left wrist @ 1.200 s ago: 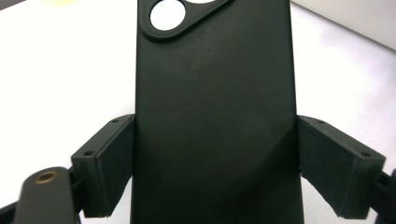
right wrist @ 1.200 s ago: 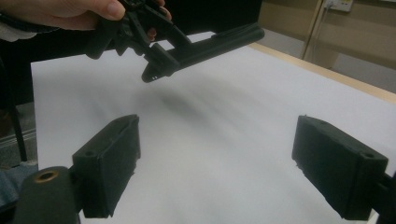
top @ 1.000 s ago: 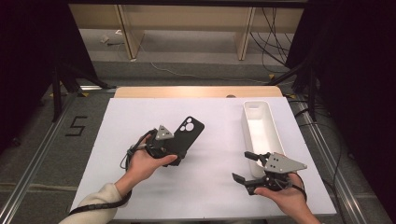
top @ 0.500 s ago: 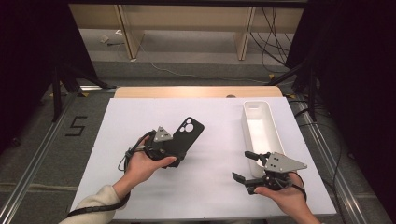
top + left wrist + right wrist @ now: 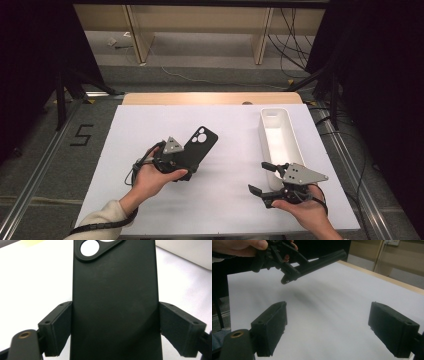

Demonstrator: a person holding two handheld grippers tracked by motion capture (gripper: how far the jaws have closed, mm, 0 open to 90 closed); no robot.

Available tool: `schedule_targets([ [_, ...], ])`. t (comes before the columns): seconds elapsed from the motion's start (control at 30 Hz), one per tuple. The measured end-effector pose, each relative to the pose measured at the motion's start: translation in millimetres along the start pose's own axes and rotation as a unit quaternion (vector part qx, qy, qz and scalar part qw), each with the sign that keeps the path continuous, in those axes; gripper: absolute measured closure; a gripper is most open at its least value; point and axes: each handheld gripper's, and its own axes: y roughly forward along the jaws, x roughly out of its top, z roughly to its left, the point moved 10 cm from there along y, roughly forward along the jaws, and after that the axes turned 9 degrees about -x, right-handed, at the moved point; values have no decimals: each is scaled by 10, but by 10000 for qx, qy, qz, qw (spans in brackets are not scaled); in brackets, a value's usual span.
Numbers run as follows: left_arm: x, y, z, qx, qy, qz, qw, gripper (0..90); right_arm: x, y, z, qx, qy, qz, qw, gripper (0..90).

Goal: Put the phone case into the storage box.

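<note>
Left gripper (image 5: pixel 187 165): clamped across the black phone case (image 5: pixel 199 147) — high view.
Left gripper view: both pads tight on the case's long edges.
Right gripper view: case lifted off the table (image 5: pixel 230 130).
Right gripper (image 5: pixel 260 177): jaws apart, empty — beside the white bin (image 5: pixel 277 132).

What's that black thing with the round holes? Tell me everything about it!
It is a black phone case, matte and rubbery-looking, flat and long with rounded corners. A raised camera bump near one end has round cut-outs showing the white table through them. The left gripper clamps it by its two long edges, one pad on each side. In the right gripper view it hangs tilted above the table, lifted off the surface. It looks whole and clean.
</note>
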Motion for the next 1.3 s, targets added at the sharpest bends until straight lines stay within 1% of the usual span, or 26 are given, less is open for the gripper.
schedule_targets([
  [0.47,-7,-46,-32,-22,16,-67,10000,156,-2,6,-4,-13,17,6,10000,167],
  [0.73,-4,-59,-67,-78,39,-139,9999,156,2,5,0,5,37,-11,10000,168],
  [0.97,-9,-75,-98,-104,88,-150,9998,156,3,11,-4,-5,30,-15,10000,169],
  [1.3,-7,-76,-154,-147,103,-204,9996,156,23,27,-4,-14,30,-18,10000,171],
])
